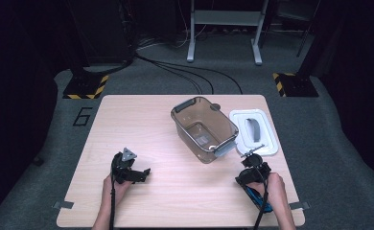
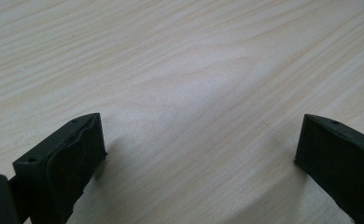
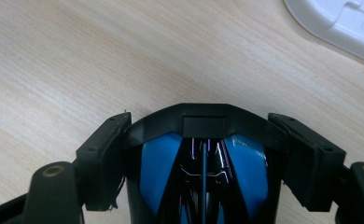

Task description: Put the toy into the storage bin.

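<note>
From above, the person's left gripper [image 1: 136, 173] sits low over the wooden table [image 1: 175, 191], near its front left, with bare wood beneath it. The right gripper [image 1: 252, 178] is at the front right, over a black-and-blue object [image 1: 258, 195] that lies on the table under the hand. Just beyond it lies a white lid [image 1: 254, 132], and beside that, toward the middle, stands a clear plastic bin [image 1: 204, 128].

In the left gripper view, the left gripper [image 2: 199, 144] has its jaws spread wide with only the table [image 2: 180, 70] between them.

In the right gripper view, the right gripper [image 3: 208, 158] has the black-and-blue object [image 3: 203, 163] between its jaws, both pads set against its sides: a grip on it. A corner of the white lid [image 3: 339, 23] shows at the upper right.
</note>
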### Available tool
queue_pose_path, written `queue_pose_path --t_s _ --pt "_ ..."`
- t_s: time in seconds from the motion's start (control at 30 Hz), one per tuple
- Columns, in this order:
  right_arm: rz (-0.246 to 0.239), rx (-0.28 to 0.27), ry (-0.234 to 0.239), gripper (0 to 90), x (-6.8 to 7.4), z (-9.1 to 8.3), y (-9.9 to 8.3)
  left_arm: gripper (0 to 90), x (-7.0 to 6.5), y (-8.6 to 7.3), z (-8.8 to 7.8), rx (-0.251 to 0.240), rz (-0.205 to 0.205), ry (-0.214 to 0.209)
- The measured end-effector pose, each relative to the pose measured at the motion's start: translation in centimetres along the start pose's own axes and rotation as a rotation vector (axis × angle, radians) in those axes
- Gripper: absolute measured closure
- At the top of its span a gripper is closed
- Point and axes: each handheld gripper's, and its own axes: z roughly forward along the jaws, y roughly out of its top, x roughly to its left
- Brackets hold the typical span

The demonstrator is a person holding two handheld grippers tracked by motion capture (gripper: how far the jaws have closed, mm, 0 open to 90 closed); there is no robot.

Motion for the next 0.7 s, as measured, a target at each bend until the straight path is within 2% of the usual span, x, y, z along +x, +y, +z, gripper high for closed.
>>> queue_pose_path --t_s 0.13,0.27,0.4,0.63,0.67,0.7 --pt "0.009 -0.006 -0.001 24.2 -0.1 -0.2 0.0 1.3 0.0 0.0 0.0 0.003 0.001 -0.001" --pt "0.003 -0.032 -0.002 24.3 -0.3 -0.8 0.0 1.4 0.0 0.0 0.0 0.000 0.000 0.000" --pt "0.025 -0.055 -0.022 24.3 -0.3 -1.3 0.0 1.3 0.0 0.0 0.0 0.000 0.000 -0.001" --pt "0.038 -0.102 -0.028 24.4 -0.7 -2.6 -0.4 1.4 0.0 0.0 0.0 0.003 0.000 -0.001" --pt "0.050 -0.108 -0.024 24.4 -0.7 -2.9 -0.4 1.4 0.1 0.0 -0.1 0.016 0.018 -0.003" --pt "0.049 -0.118 -0.028 24.4 -0.8 -3.2 -0.5 1.3 0.1 0.0 -0.1 0.012 0.016 -0.002"
